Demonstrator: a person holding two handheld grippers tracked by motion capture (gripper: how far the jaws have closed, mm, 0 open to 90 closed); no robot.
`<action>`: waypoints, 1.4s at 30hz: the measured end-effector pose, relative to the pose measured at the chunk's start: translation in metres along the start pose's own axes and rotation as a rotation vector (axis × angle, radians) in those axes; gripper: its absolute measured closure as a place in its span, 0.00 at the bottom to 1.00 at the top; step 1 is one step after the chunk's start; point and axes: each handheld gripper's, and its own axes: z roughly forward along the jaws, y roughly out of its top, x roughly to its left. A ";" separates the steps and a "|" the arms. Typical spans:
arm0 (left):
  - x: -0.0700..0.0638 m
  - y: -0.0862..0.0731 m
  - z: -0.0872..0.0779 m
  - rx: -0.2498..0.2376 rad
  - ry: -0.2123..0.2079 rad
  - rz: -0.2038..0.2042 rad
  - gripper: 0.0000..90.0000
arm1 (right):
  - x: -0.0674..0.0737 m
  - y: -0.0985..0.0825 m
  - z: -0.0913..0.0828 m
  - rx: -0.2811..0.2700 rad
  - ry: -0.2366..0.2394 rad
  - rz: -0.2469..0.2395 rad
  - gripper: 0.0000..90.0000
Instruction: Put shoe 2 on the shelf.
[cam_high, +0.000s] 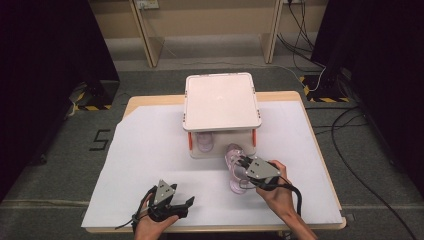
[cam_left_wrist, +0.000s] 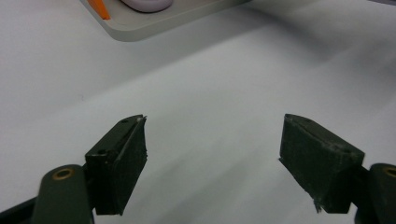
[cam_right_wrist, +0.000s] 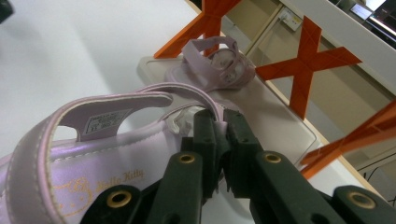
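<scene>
White table cover (cam_high: 150, 165): pink sandal (cam_high: 235, 167) clamped in right hand-held gripper (cam_high: 243, 162).

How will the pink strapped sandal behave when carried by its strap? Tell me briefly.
The pink strapped sandal probably hangs and swings, since the right tool pinches only a thin strap. It looks small and light. Its glossy strap may slip; the flat sole should not roll.

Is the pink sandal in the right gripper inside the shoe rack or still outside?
Outside. The sandal lies on the white sheet before the rack, its strap pinched by the right gripper.
</scene>
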 end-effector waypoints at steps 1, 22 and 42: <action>0.000 0.000 0.000 0.000 -0.001 0.001 0.25 | -0.001 0.002 0.005 0.003 -0.004 -0.001 0.94; -0.002 0.000 0.001 0.007 -0.005 0.012 0.25 | -0.018 -0.004 0.058 0.036 -0.094 -0.022 0.94; -0.005 -0.001 0.002 0.009 -0.007 0.017 0.25 | -0.019 -0.007 0.090 0.042 -0.160 -0.039 0.93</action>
